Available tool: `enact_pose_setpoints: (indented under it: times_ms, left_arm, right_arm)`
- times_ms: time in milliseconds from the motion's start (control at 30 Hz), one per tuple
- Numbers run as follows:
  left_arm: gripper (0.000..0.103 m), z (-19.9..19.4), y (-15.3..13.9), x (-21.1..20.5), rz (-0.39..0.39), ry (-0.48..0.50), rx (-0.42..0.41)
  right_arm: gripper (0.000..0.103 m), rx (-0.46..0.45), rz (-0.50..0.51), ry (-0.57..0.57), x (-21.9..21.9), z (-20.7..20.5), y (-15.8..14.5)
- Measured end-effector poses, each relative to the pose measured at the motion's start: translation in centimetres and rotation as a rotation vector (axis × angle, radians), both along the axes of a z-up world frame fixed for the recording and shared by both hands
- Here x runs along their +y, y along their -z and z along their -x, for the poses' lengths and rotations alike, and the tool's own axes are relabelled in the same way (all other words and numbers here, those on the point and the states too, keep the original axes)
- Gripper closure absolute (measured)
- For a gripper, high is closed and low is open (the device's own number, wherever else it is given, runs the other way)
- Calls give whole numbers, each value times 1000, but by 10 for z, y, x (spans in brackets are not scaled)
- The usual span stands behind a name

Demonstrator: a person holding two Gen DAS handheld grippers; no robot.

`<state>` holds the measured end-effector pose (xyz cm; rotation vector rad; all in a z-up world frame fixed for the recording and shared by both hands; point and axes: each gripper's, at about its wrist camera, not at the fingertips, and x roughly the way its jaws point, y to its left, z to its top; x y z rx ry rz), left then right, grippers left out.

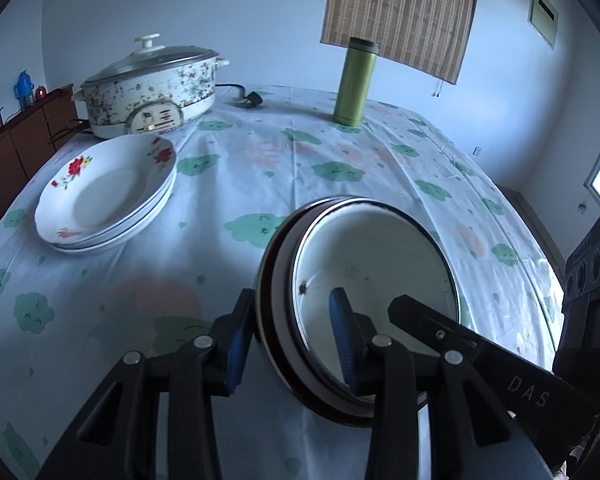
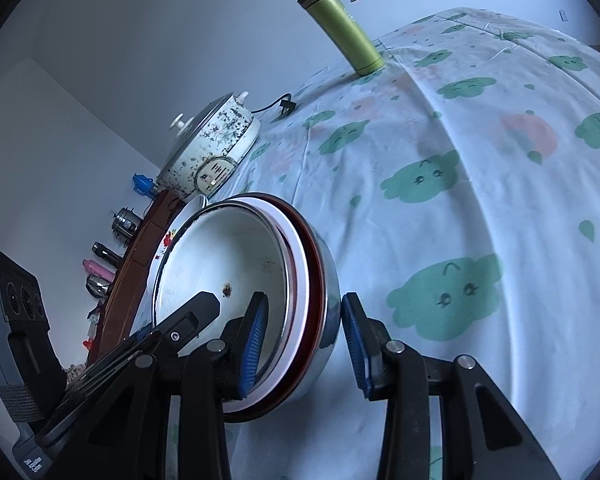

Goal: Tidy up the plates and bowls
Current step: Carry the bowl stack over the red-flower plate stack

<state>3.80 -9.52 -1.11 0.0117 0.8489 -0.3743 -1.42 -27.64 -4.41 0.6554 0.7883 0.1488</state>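
A nested stack of bowls (image 1: pixel 364 272), white enamel inside with dark red and steel rims, sits on the tablecloth. My left gripper (image 1: pixel 292 340) straddles its left rim, one blue pad outside, one inside, jaws apart with a gap. My right gripper (image 2: pixel 304 340) straddles the right wall of the same stack (image 2: pixel 228 264), pads not pressing. A stack of white floral plates (image 1: pixel 100 196) lies at the left, and peeks out behind the bowls in the right wrist view (image 2: pixel 172 232).
A floral electric cooker (image 1: pixel 152 88) with cord and plug stands at the back left. A green thermos (image 1: pixel 354 82) stands at the back centre. A brown sideboard (image 1: pixel 16 148) with bottles runs along the left wall. The cloud-print tablecloth (image 1: pixel 340 168) covers the table.
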Motion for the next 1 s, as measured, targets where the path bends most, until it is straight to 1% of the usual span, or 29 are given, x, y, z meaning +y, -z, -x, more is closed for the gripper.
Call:
enact_pose_setpoints:
  times_ms: [1000]
  left_arm:
    - [67,-6,1,68,-12,-96,-5]
  right_arm:
    - [62,28,12,-107,70,-22,7]
